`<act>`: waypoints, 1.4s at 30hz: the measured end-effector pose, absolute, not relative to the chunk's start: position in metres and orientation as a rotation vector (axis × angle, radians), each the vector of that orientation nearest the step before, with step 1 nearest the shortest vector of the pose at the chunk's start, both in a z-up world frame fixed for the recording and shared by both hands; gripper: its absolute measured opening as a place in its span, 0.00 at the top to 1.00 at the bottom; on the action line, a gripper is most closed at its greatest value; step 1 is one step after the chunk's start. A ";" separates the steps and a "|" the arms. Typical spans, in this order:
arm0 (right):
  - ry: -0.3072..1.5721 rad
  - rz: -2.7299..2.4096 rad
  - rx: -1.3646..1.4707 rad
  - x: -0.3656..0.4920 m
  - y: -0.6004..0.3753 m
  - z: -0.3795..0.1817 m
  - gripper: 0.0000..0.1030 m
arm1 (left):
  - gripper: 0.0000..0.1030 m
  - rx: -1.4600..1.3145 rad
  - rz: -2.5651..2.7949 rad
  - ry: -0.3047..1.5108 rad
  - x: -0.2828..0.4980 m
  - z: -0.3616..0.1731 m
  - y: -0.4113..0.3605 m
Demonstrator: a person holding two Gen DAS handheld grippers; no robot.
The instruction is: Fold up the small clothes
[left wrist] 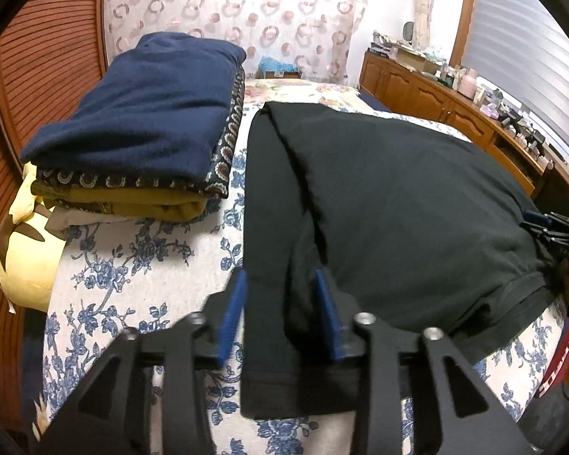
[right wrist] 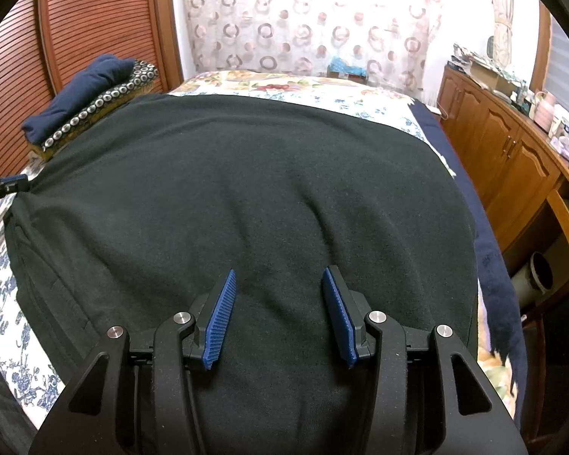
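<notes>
A black garment (left wrist: 390, 204) lies spread on the floral bedsheet (left wrist: 140, 265), its left side folded inward. It fills the right wrist view (right wrist: 246, 197). My left gripper (left wrist: 280, 284) is open, its blue pads straddling the garment's near left fold and sleeve. My right gripper (right wrist: 278, 284) is open and empty, just above the garment's near middle. The right gripper's tip (left wrist: 546, 227) shows at the garment's right edge in the left wrist view. The left gripper's tip (right wrist: 7, 185) shows at the garment's left edge in the right wrist view.
A stack of folded clothes (left wrist: 140, 121), navy on top, then patterned and mustard, sits at the bed's far left; it also shows in the right wrist view (right wrist: 91, 98). A yellow cushion (left wrist: 26, 250) lies beside it. A wooden cabinet (right wrist: 512, 167) with clutter runs along the right. Curtains hang behind.
</notes>
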State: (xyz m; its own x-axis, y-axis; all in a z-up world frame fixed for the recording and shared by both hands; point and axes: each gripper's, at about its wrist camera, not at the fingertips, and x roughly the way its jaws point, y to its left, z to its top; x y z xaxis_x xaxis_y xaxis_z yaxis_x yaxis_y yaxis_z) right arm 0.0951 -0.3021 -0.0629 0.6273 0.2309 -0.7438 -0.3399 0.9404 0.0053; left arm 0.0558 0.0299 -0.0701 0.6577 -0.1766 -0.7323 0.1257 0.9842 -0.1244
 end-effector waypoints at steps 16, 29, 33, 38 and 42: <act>0.831 0.329 -0.140 0.095 -0.302 -0.063 0.53 | 0.51 -0.036 -0.160 0.871 0.060 -0.075 0.028; 0.831 0.329 -0.138 0.095 -0.302 -0.063 0.53 | 0.54 -0.060 -0.254 0.875 0.065 -0.073 0.018; 0.831 0.329 -0.136 0.095 -0.302 -0.063 0.53 | 0.78 -0.059 -0.252 0.874 0.068 -0.072 0.019; 0.830 0.333 -0.127 0.096 -0.303 -0.063 0.53 | 0.94 -0.067 -0.269 0.859 0.066 -0.068 0.016; 0.830 0.337 -0.121 0.097 -0.301 -0.062 0.53 | 0.95 -0.093 -0.290 0.785 0.060 -0.052 0.013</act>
